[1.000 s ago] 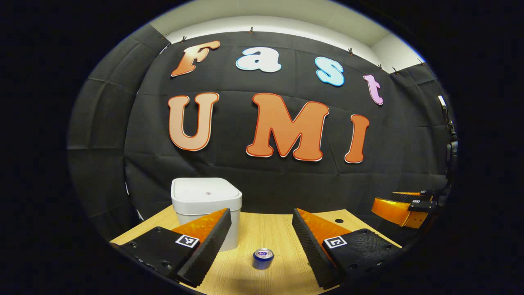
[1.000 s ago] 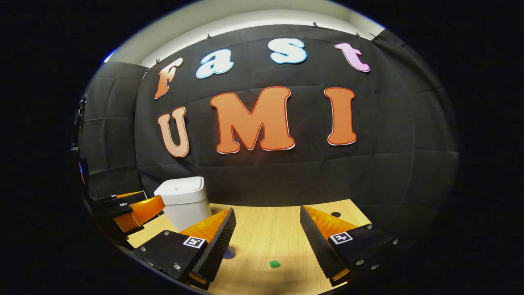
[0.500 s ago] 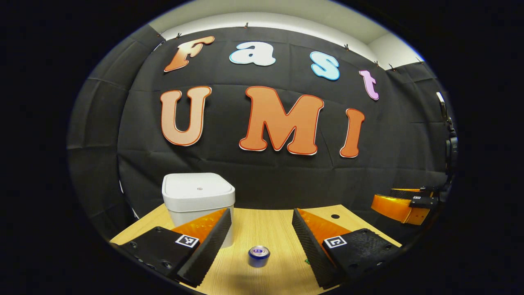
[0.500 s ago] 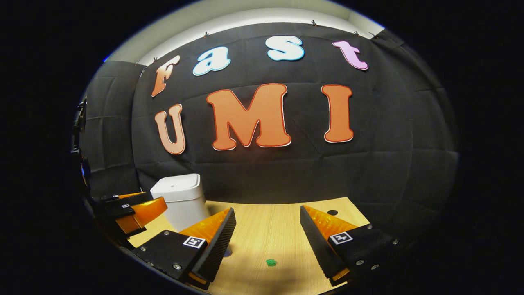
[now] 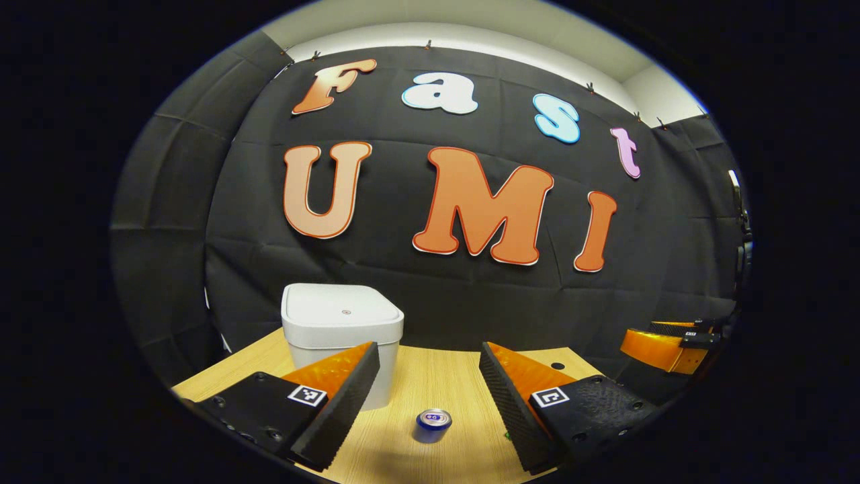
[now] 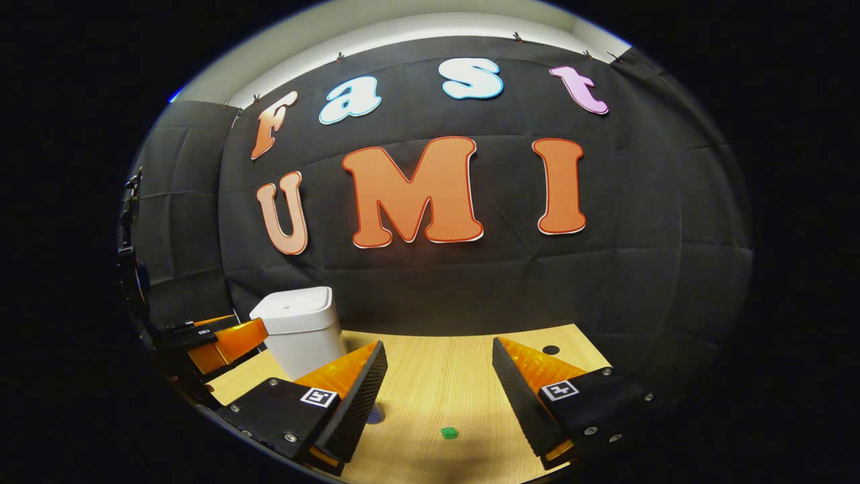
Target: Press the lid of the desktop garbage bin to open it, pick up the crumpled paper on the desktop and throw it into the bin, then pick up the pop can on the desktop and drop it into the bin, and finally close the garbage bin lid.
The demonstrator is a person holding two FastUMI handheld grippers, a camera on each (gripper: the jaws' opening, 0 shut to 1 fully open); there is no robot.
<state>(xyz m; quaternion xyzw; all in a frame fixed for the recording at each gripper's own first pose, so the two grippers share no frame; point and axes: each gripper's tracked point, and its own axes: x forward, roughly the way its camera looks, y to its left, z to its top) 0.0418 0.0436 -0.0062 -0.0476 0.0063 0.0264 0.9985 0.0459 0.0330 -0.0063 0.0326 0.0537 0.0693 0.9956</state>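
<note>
In the left gripper view, my left gripper (image 5: 428,376) is wide open and holds nothing. The white square plastic bin (image 5: 341,335) with its lid shut sits ahead, a bit left, nearer this hand.

In the right gripper view, my right gripper (image 6: 440,376) is open and empty too. The small green crumpled paper (image 6: 449,433) lies just ahead between its fingers.

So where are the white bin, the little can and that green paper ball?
garbage bin (image 5: 342,314): left gripper view, middle of its shut lid.
pop can (image 5: 433,421): left gripper view, its top end, upright on the table.
crumpled paper (image 6: 449,433): right gripper view, middle of the green wad.
</note>
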